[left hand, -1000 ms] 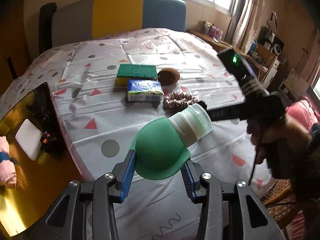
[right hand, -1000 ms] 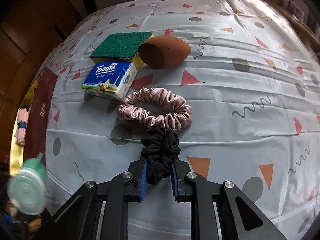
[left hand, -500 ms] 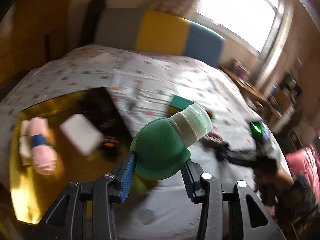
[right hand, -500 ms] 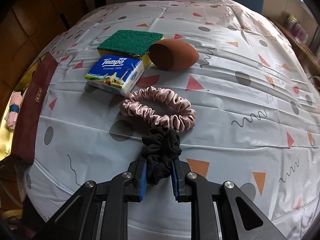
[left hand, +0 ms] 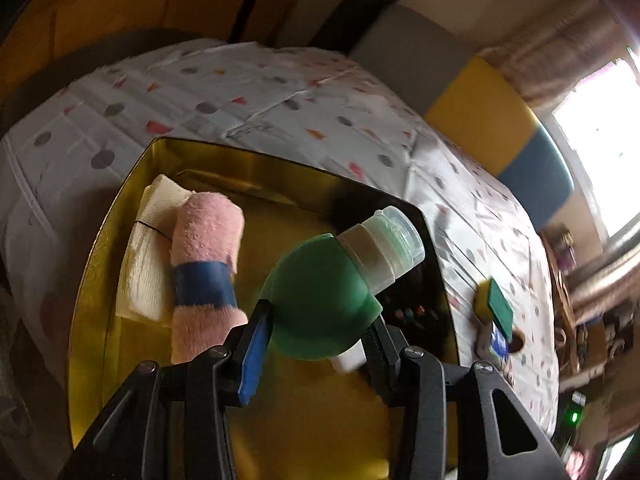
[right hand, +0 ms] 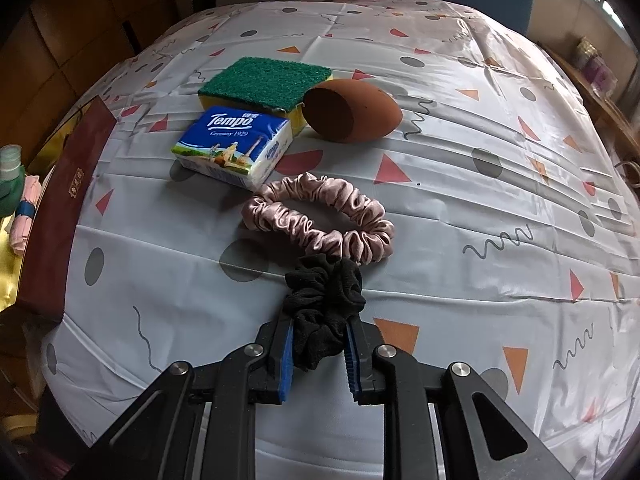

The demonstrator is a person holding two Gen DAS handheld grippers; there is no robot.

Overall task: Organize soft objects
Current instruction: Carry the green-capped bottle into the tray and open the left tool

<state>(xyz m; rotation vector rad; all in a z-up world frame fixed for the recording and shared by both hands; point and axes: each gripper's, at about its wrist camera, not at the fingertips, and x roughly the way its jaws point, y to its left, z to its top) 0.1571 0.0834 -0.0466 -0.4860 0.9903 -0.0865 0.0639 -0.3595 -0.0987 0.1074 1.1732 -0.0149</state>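
Observation:
My left gripper (left hand: 316,320) is shut on a green squeeze bottle (left hand: 320,292) with a clear cap, which hangs above the gold-lined box (left hand: 120,208). In that box lie a rolled pink towel (left hand: 204,256) with a blue band and a white cloth (left hand: 148,264). My right gripper (right hand: 320,344) points down at the bed; its jaws are opening, and its pads still touch the black scrunchie (right hand: 324,300) between them. Just beyond it lies a pink satin scrunchie (right hand: 320,220). The bottle (right hand: 8,184) also shows at the left edge of the right wrist view.
On the patterned bedsheet (right hand: 480,200) beyond the scrunchies lie a Tempo tissue pack (right hand: 232,144), a green-and-yellow sponge (right hand: 264,80) and a brown egg-shaped sponge (right hand: 352,112). The box's dark red wall (right hand: 60,208) stands at the sheet's left edge. A small white block (left hand: 348,360) lies under the bottle.
My left gripper has swung left from over the bed to above the gold box, rolling as it went, with the bottle still in it. The right gripper has stayed in place on the black scrunchie.

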